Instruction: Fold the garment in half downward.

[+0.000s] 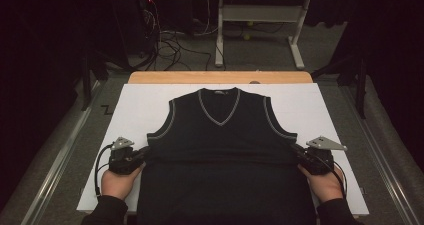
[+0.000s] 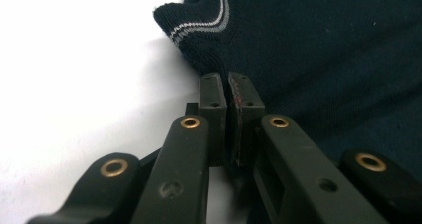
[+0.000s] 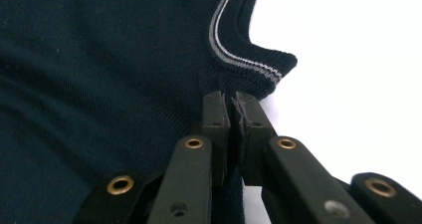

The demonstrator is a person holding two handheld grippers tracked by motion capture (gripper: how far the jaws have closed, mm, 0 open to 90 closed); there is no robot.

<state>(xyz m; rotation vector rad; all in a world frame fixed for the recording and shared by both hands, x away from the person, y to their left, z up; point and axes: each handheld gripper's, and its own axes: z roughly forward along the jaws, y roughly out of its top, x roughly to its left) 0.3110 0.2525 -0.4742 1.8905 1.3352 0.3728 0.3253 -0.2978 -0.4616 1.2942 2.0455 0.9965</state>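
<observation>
A dark navy sleeveless vest (image 1: 220, 135) with grey stripes at the V-neck and armholes lies flat, front up, on a white board (image 1: 135, 100). Its hem end hangs over the near edge. My left gripper (image 1: 145, 152) is shut on the vest's left side seam just below the armhole; in the left gripper view the jaws pinch the knit edge (image 2: 226, 87). My right gripper (image 1: 296, 151) is shut on the right side seam below the other armhole, with the cloth (image 3: 232, 102) clamped between its pads. A hand holds each gripper from below.
The white board rests on a wooden table (image 1: 220, 77). Beyond it stand a white desk frame (image 1: 260, 20) and a tangle of cables (image 1: 170, 45) on the floor. Metal rails (image 1: 60, 150) run along both sides of the table.
</observation>
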